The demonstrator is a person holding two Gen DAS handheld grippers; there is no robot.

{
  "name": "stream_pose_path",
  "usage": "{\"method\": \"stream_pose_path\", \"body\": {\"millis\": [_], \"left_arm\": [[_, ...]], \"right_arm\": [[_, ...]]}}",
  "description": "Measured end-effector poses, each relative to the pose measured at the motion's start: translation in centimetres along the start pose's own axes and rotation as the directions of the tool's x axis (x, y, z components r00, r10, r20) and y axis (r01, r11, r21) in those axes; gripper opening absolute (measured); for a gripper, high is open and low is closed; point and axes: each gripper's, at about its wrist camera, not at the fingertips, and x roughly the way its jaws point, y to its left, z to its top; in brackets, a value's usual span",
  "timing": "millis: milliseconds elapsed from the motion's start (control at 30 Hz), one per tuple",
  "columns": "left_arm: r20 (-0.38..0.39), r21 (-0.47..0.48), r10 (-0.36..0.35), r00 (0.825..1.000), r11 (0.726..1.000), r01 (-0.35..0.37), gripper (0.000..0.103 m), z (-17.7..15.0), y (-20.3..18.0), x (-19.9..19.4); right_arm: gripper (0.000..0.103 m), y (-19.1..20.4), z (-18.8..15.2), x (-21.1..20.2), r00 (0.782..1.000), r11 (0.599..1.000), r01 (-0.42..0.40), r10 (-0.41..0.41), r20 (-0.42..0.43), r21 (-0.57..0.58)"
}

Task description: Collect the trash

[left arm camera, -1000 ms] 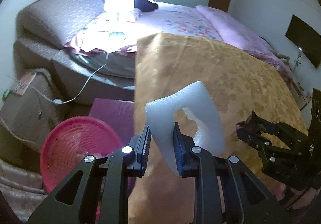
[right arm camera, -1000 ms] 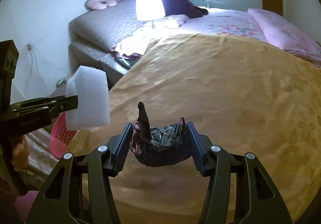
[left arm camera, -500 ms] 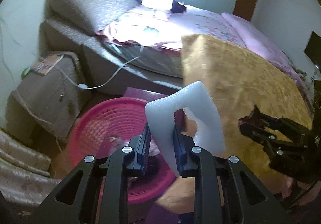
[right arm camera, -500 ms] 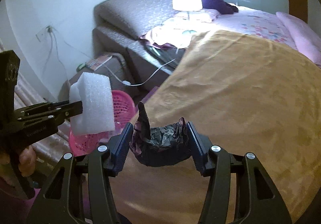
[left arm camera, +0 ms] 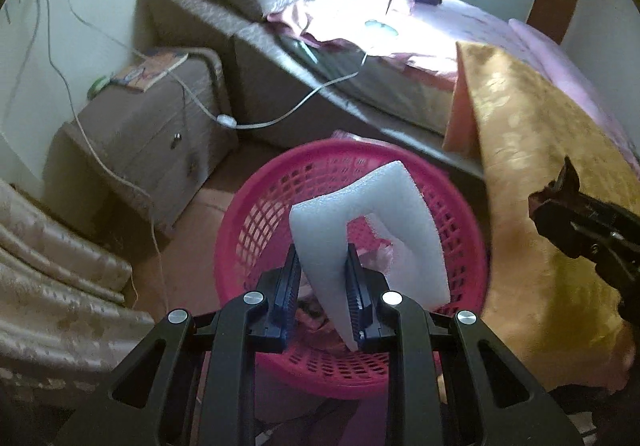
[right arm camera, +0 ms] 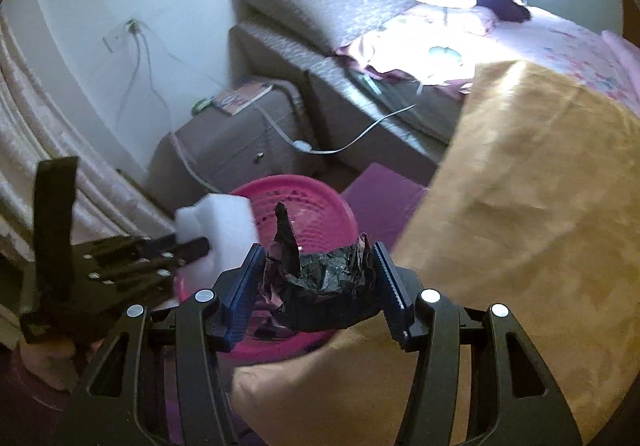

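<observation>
My left gripper clamps a white foam piece, thick, bent, with a notch cut in it, above the pink slotted basket. My right gripper pinches a crumpled black bag, one twisted end sticking up, beside the gold-covered bed.

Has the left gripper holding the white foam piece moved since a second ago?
Yes. The left gripper with the white foam piece swung off the gold bedspread to over the round pink plastic basket.

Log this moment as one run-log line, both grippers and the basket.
left gripper: shut on foam piece, over pink basket | right gripper: shut on black crumpled wrapper, beside basket | nothing released
</observation>
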Motion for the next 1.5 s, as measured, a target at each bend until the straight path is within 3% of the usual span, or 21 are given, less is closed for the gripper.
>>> {"method": "stream_pose_path", "body": {"millis": [300, 333, 400, 500, 933, 1267, 1500], "left_arm": [[-0.035, -0.025, 0.008, 0.999, 1.000, -0.009, 0.023, -0.1, 0.8, 1.6], [-0.037, -0.027, 0.007, 0.999, 1.000, -0.008, 0.025, -0.2, 0.9, 1.7], [-0.035, -0.033, 0.009, 0.999, 0.999, -0.010, 0.039, -0.2, 1.1, 1.7], [-0.020, -0.038, 0.017, 1.000, 0.999, -0.018, 0.053, -0.1, 1.1, 1.4], [0.027, -0.046, 0.056, 0.998, 0.997, -0.054, 0.072, -0.1, 1.2, 0.3], [0.113, -0.012, 0.122, 0.986, 0.993, -0.121, 0.080, -0.1, -0.2, -2.3], [0.207, 0.028, 0.184, 0.961, 0.981, -0.194, 0.083, -0.2, -1.9, -5.1]], "right_arm": [[0.054, 1.6, 0.8, 3.5, 0.995, 0.998, -0.061, 0.061, -0.081, 0.007], [0.055, 1.6, 0.8, 3.7, 0.994, 0.998, -0.065, 0.066, -0.086, 0.009], [0.061, 1.7, 0.9, 4.1, 0.993, 0.997, -0.074, 0.075, -0.092, 0.021], [0.068, 1.7, 1.0, 4.1, 0.993, 0.997, -0.078, 0.080, -0.087, 0.028], [0.081, 1.3, 0.9, 3.3, 0.996, 0.996, -0.064, 0.067, -0.061, 0.055], [0.091, 1.5, -0.2, -0.4, 0.999, 1.000, 0.014, -0.014, 0.040, 0.005], [0.093, 1.9, -1.9, -3.1, 0.992, 0.998, 0.065, -0.062, 0.109, -0.024]]}}
